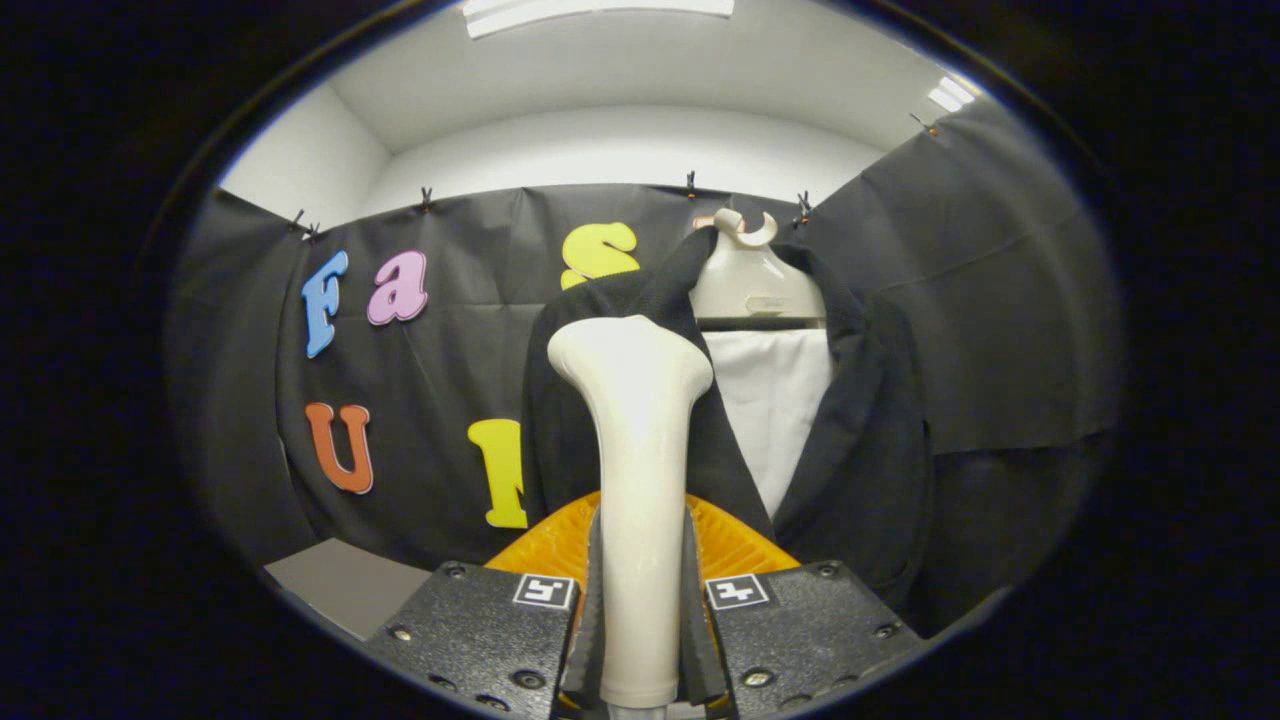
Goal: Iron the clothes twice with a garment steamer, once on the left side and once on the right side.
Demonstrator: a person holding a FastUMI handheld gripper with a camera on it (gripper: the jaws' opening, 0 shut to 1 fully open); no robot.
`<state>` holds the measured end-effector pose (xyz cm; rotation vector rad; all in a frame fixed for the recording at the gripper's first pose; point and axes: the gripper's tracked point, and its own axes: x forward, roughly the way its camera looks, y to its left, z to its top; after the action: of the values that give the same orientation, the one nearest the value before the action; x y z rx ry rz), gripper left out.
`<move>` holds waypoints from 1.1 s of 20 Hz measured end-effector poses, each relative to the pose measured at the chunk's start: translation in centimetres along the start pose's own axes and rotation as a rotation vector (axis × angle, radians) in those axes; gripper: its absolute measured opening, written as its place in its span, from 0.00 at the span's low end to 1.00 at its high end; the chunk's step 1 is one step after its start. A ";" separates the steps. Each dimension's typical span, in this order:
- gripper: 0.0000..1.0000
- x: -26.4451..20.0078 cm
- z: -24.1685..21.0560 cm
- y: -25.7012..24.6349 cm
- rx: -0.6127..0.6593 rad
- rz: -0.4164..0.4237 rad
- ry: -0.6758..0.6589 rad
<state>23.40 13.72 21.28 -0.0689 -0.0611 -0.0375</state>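
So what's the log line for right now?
gripper: shut on steamer | steamer head: at jacket's left lapel | jacket: on hanger

The steamer (638, 470) clamped between the fingers is smooth, glossy plastic. Beyond it, the jacket (860, 440) is matt cloth; its hanger (755, 280) is glossy plastic

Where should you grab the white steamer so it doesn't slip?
Grab the garment steamer on its slim, straight handle, low down, below the wide head, with one finger on each side. The handle is narrow and stands upright, so flat fingers can probably squeeze it well. The gripper is shut on it that way now, in front of the black jacket.
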 end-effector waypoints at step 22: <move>0.35 -2.0 -12.1 -3.5 0.020 -0.112 0.213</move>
<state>22.00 9.50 9.38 -0.0410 0.1480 -0.1560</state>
